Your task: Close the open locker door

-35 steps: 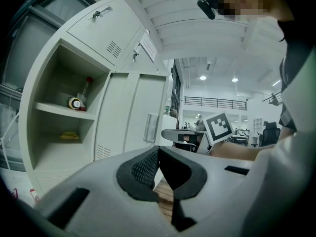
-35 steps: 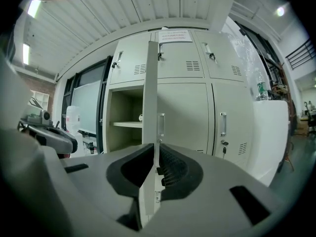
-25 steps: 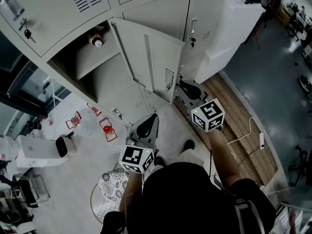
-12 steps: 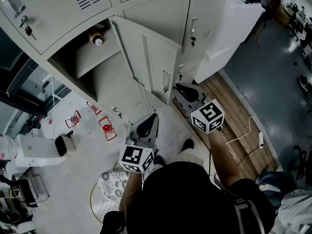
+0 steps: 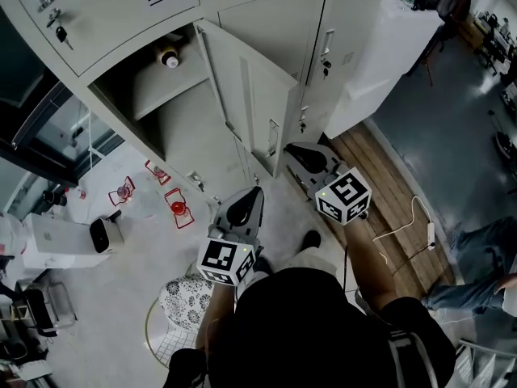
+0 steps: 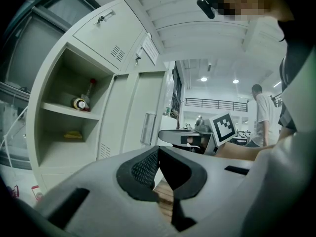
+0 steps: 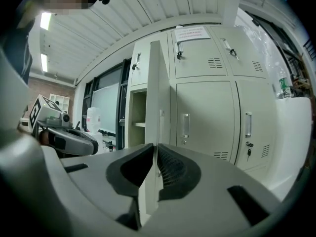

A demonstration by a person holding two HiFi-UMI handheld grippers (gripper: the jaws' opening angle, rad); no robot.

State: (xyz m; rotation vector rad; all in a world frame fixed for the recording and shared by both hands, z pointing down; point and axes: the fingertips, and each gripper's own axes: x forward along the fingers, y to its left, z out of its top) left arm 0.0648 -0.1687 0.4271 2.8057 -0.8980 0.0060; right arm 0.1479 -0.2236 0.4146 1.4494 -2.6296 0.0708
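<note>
The left tongs [image 6: 158,151] are pressed together with nothing between them, held low near the person and short of the locker [image 5: 174,132]. The right tongs [image 7: 153,149] are also closed and empty, tips just beside the free edge of the door [image 5: 257,95]; contact cannot be told. The door stands open to the right of its compartment, where a bottle [image 5: 169,57] lies on the shelf [image 5: 157,89].

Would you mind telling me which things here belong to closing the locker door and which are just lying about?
Part of the job:
- open locker door
- right tool, shut, close to the door's edge
- left tool, shut, held lower down

Just lying about:
- bottle on the locker shelf
- red items on the floor
- patterned stool
- white cable
</note>
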